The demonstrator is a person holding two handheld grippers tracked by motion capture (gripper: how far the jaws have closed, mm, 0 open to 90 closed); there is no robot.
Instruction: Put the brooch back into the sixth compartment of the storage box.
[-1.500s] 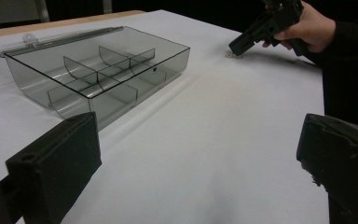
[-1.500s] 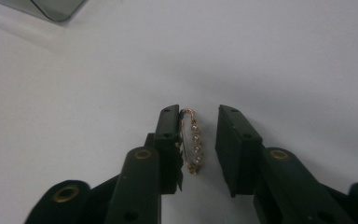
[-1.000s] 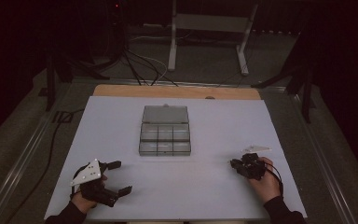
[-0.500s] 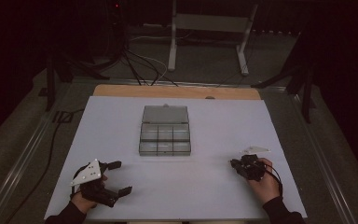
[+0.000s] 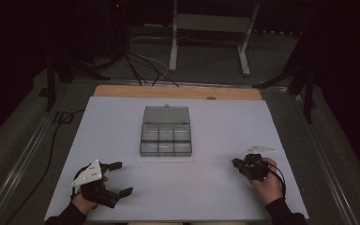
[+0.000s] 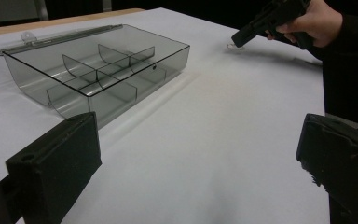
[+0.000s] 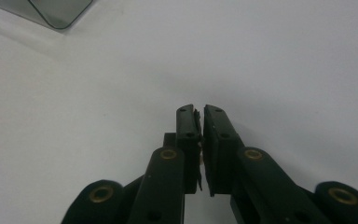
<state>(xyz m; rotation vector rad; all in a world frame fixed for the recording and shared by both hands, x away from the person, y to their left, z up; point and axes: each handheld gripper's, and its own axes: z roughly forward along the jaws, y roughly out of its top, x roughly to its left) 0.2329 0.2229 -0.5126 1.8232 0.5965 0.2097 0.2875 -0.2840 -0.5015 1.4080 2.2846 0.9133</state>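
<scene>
Where the white table (image 5: 122,122) meets a bare wooden strip (image 5: 178,92) at its far edge | smoky clear plastic box (image 5: 166,137), lid back, curved dividers, table centre | left gripper (image 5: 117,178) matte black, jaws wide, empty | right gripper (image 5: 236,163) jaws pressed together, empty | dark room, cables on floor | no readable writing.

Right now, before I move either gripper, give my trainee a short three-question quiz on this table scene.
1. True or false: the clear smoky-grey plastic compartment box has its lid open.
2. Which stands with jaws wide apart: A) left gripper B) right gripper?
3. On what does the box rest?

Key:
1. True; the lid lies back flat on the far side, and the compartments look empty.
2. A; the right gripper's jaws are closed together.
3. On the white table sheet, apart from both grippers.
</scene>
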